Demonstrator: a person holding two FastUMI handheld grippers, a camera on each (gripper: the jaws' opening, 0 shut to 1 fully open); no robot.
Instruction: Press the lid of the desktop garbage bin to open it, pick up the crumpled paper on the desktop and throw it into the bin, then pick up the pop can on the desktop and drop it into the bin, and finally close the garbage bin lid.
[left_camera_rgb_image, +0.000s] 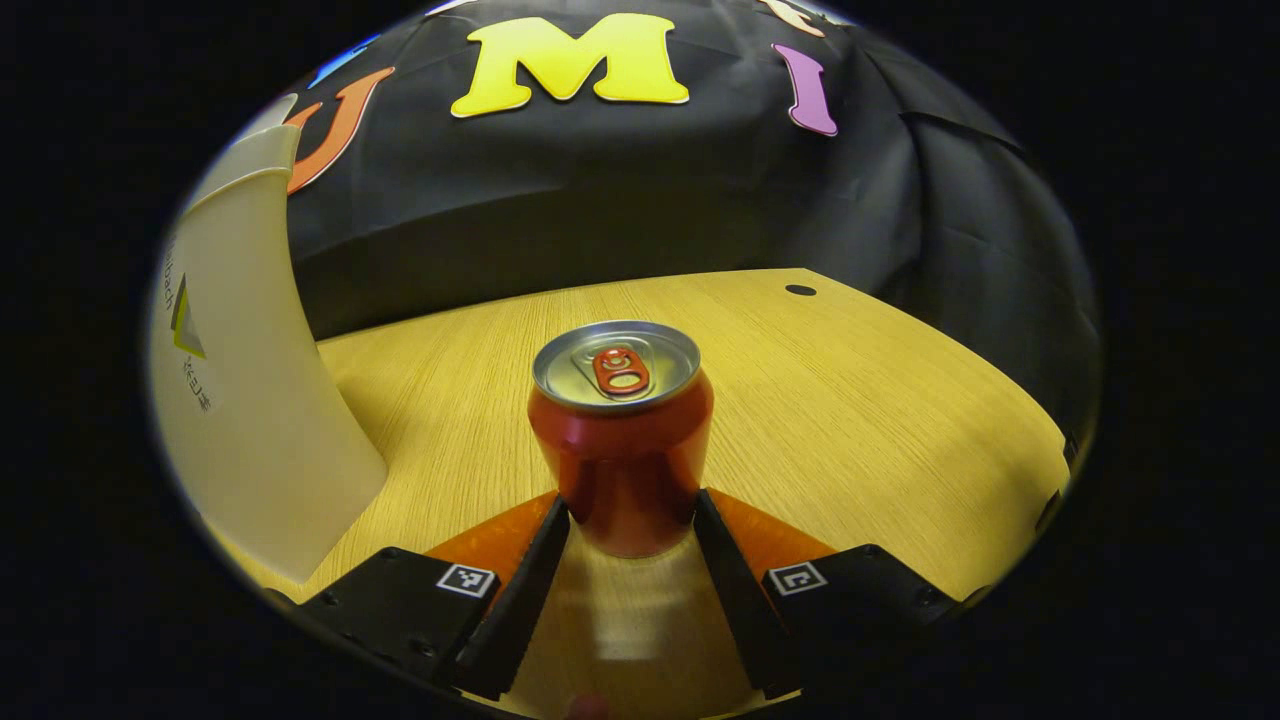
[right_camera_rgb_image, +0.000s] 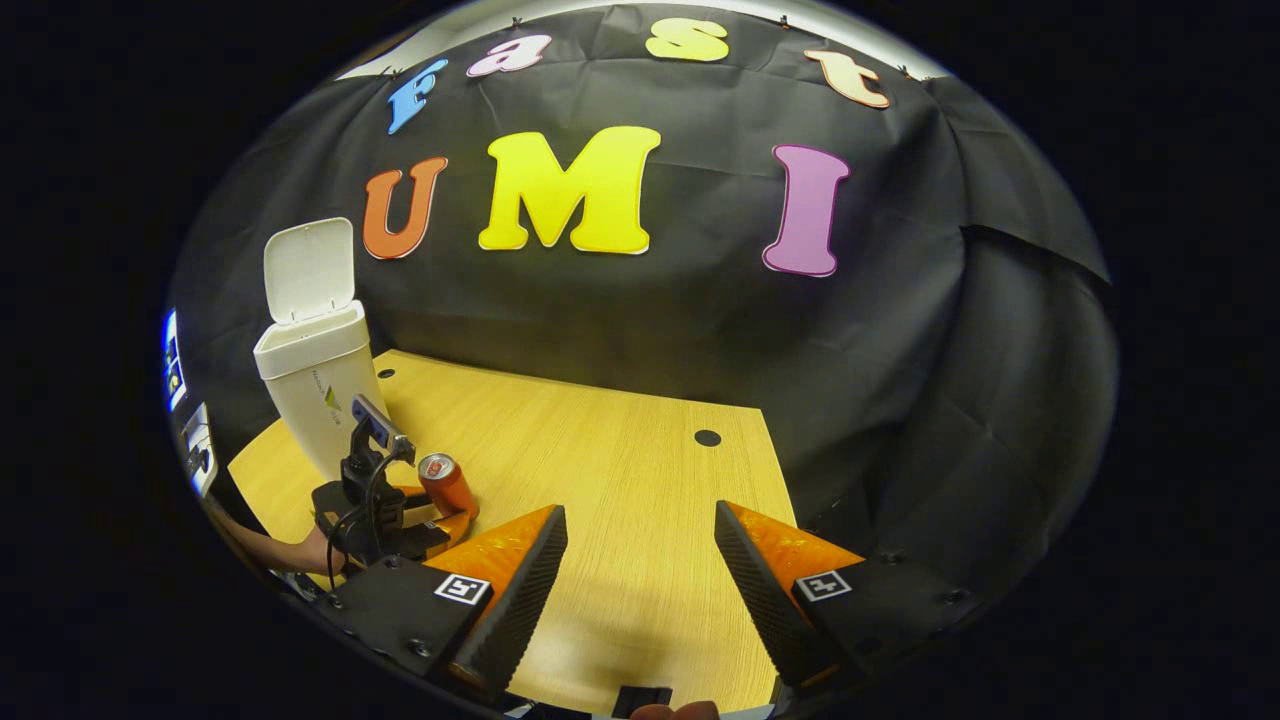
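A red pop can (left_camera_rgb_image: 622, 440) with a silver top stands upright on the wooden table (left_camera_rgb_image: 860, 420). My left gripper (left_camera_rgb_image: 630, 505) has a finger against each side of the can's lower half. The white garbage bin (left_camera_rgb_image: 250, 400) rises close on the left of it. From the right gripper view, the bin (right_camera_rgb_image: 322, 395) stands at the table's far left with its lid (right_camera_rgb_image: 310, 270) flipped up. The can (right_camera_rgb_image: 447, 485) is just in front of the bin, inside the left gripper (right_camera_rgb_image: 452, 515). My right gripper (right_camera_rgb_image: 640, 545) is open above bare table, well to the right of the can.
A person's forearm (right_camera_rgb_image: 280, 550) holds the left gripper at the table's left edge. A small dark hole (right_camera_rgb_image: 707, 437) marks the tabletop near its far right corner. Black cloth walls close the back and right sides.
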